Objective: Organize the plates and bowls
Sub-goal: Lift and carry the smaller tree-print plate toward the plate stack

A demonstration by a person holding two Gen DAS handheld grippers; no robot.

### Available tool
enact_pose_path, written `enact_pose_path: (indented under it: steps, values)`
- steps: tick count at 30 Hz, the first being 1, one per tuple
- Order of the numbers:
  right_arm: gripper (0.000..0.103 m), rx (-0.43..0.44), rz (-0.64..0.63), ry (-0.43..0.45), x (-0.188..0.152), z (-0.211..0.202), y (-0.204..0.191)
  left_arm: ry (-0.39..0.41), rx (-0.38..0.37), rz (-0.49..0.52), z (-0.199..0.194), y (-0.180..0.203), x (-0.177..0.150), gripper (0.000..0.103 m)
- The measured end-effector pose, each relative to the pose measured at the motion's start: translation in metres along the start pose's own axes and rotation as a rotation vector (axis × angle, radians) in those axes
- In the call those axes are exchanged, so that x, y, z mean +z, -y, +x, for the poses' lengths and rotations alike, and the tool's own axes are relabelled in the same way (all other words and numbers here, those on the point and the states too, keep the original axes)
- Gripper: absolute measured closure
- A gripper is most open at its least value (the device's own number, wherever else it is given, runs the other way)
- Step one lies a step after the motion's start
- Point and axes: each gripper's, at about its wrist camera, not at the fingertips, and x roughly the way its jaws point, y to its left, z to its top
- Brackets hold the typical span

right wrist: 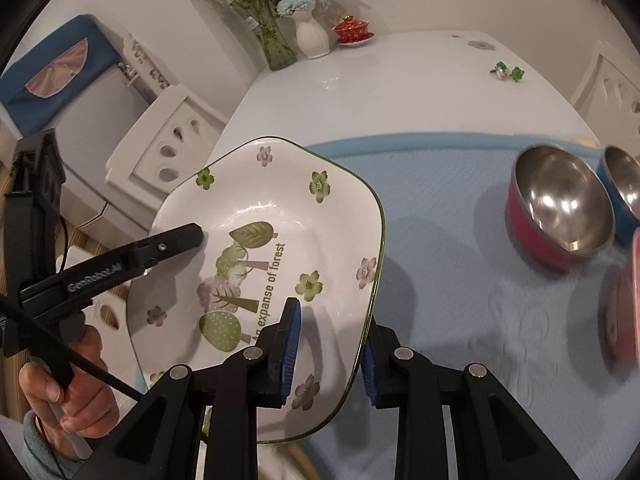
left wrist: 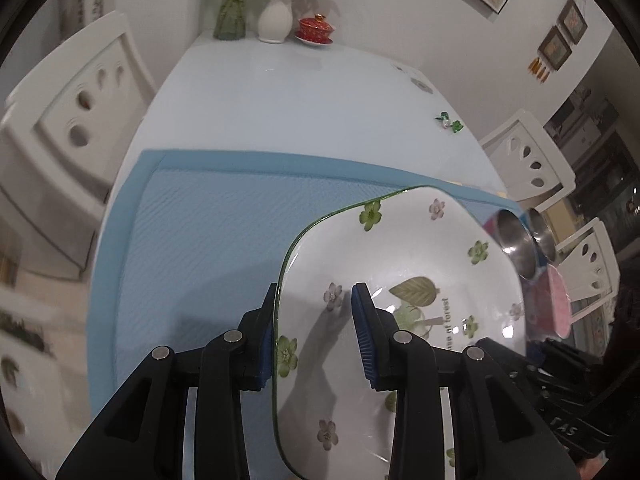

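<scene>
step: carrying floral plate above blue mat | left hand-held gripper and right hand-held gripper each straddle opposite rims, contact unclear | next: likely set down left of pink steel bowl, levelly

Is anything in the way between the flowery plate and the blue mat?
Nothing visible. Both grippers, left and right, straddle opposite rims of the plate, and the blue mat beside it looks bare. The pink bowl sits off to the right.
</scene>
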Motion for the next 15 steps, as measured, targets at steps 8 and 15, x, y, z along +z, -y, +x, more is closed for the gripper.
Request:
enact_pose_path:
  steps: [8,15]
  values:
    - [0.077,0.056,-0.001,-0.066,-0.051,-0.028,-0.02,0.013,0.075,-0.025,-0.055,-0.005,-0.059,0.072]
    - [0.077,0.056,-0.078,-0.119,-0.095,-0.047,-0.04,-0.009,0.075,-0.073,-0.08,-0.013,-0.115,0.073]
